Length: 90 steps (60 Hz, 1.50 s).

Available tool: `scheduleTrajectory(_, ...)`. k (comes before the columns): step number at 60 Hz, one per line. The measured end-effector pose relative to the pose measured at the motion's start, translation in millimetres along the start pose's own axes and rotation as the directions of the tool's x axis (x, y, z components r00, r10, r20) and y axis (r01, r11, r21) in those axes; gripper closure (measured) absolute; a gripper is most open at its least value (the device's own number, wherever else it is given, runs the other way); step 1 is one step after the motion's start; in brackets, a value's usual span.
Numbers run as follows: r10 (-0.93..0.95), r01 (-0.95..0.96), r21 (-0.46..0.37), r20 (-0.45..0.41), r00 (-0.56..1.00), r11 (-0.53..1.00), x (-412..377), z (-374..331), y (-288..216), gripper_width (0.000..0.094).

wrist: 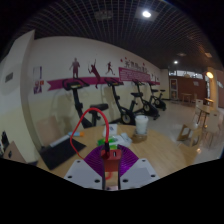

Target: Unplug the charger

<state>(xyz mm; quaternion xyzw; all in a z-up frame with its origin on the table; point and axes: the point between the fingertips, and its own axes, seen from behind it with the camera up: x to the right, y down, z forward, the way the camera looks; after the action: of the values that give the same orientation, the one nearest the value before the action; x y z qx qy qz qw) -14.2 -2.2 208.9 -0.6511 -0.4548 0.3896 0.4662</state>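
Note:
My gripper (111,162) is held up above a wooden floor. Its purple pads (96,160) press from both sides on a small red-orange charger block (111,168) held between the fingers. A red cable (84,126) rises from the charger and loops up and to the left, hanging in the air. A small green and white thing (113,146) shows just beyond the fingertips, above the charger; I cannot tell what it is. No socket is visible.
This is a gym room. Exercise bikes (128,103) stand along the white wall with red figures. A treadmill (60,150) is on the left, a white bin (142,125) is ahead, and a wooden stand (200,125) is on the right.

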Motion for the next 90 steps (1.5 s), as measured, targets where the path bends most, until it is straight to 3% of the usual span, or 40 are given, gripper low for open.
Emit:
scheduleTrajectory(8, -0.066, 0.050, -0.192, -0.080, 0.995, 0.980, 86, 10, 65, 0.0773)
scheduleTrajectory(14, -0.102, 0.067, -0.351, -0.084, 0.991, 0.934, 130, 8, 135, 0.0770)
scheduleTrajectory(24, -0.168, 0.124, -0.462, -0.056, 0.984, 0.878, 156, 22, 185, 0.0729)
scheduleTrajectory(33, -0.186, 0.144, -0.502, -0.033, 0.982, 0.852, 161, 31, 205, 0.0613)
scheduleTrajectory(41, -0.219, 0.179, -0.460, -0.036, 0.975, 0.870, 158, 23, 177, 0.0060)
scheduleTrajectory(50, -0.138, 0.104, -0.433, -0.048, 0.989, 0.895, 138, -38, 127, 0.0084)
scheduleTrajectory(59, -0.124, 0.141, -0.446, 0.067, 0.990, 0.884, 99, -130, 89, 0.0084)
scheduleTrajectory(65, -0.153, 0.173, -0.431, 0.082, 0.985, 0.886, 90, -192, 72, 0.0080)
scheduleTrajectory(79, -0.195, 0.200, -0.449, 0.057, 0.979, 0.871, 89, -286, 79, 0.0083)
scheduleTrajectory(90, -0.134, 0.135, -0.470, 0.036, 0.990, 0.872, 85, -300, 90, 0.0081)
